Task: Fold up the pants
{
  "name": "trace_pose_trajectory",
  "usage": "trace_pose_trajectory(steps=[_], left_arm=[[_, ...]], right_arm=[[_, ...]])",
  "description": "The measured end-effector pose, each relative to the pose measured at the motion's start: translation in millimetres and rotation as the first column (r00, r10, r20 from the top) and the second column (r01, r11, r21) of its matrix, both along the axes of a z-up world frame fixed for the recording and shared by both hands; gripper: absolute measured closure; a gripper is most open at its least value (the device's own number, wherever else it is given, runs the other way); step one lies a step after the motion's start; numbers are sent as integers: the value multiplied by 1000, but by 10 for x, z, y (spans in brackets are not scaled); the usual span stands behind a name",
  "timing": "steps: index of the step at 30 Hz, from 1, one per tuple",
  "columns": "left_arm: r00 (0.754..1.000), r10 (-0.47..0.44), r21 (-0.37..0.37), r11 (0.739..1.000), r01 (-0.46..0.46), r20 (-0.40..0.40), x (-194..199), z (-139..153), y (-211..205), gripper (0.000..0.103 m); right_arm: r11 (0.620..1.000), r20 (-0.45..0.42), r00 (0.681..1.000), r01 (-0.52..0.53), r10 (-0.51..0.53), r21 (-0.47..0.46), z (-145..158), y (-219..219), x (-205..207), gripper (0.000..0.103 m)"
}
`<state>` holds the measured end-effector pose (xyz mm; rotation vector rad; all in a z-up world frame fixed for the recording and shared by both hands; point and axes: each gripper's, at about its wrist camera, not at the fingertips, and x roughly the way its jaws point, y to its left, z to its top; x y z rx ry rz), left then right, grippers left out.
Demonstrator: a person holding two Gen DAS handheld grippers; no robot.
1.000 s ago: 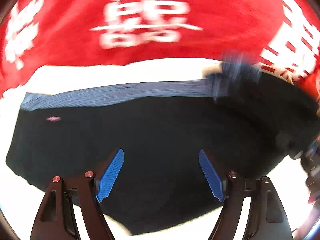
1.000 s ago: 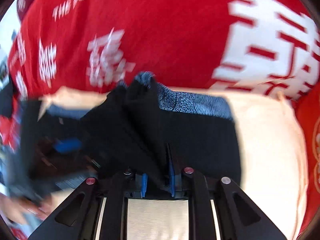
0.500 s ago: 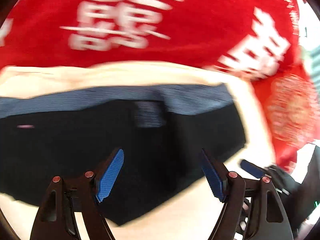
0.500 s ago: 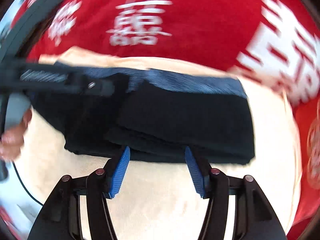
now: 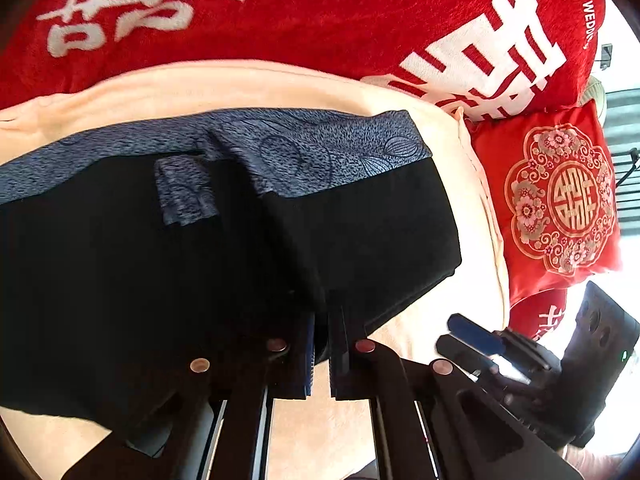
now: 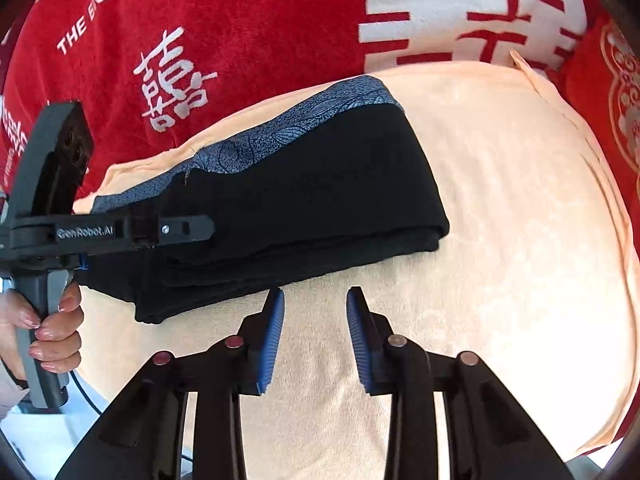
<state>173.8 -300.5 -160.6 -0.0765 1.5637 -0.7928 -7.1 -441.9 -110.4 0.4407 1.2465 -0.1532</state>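
Observation:
The black pants (image 5: 360, 232) with a blue patterned waistband (image 5: 320, 148) lie folded on a peach towel (image 5: 240, 88). My left gripper (image 5: 320, 320) is shut on the near edge of the black fabric. In the right wrist view the pants (image 6: 320, 184) lie as a folded stack, and the left gripper (image 6: 192, 230) reaches in from the left at the stack's edge. My right gripper (image 6: 315, 300) is open and empty, just in front of the stack's near edge, over the towel (image 6: 500, 240).
A red blanket with white characters (image 5: 320, 12) lies behind the towel. A red embroidered cushion (image 5: 560, 192) sits at the right. The right gripper (image 5: 476, 334) shows low right in the left wrist view. A hand (image 6: 48, 320) holds the left gripper's handle.
My left gripper has closed on the near edge of the pants. My right gripper has drawn back a little from the stack and stays open.

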Motion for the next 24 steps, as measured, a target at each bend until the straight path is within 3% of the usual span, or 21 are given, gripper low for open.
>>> trace_pose_trajectory(steps=[4,9,15,17,18,19,24], left_arm=[[1000,-5,57,998,3,28,-37,-38,204,97],[999,14,62,998,-17,49,-133,-204,260,97],[988,71,88,993,-83,140,-237,-31,269,96],[986,85,107,989,-101,142,-226,-10,249,81],[984,101,121,985,-119,144,-212,-3,253,53],[981,117,126,982,-137,156,-206,13,267,36],[963,179,150,966,-211,200,-182,64,385,35]], right_arm=[[1000,10,1000,-6,6,-2,106,-67,-50,68],[1000,-17,999,-28,28,3,45,-90,-17,68],[1000,21,999,-25,25,-4,112,-219,267,68],[1000,39,999,-14,14,-5,101,-332,482,68],[1000,44,999,-10,10,-11,90,-374,589,68],[1000,49,999,-5,5,-12,82,-417,701,68],[1000,23,1000,1,-1,-13,-115,-469,1159,68]])
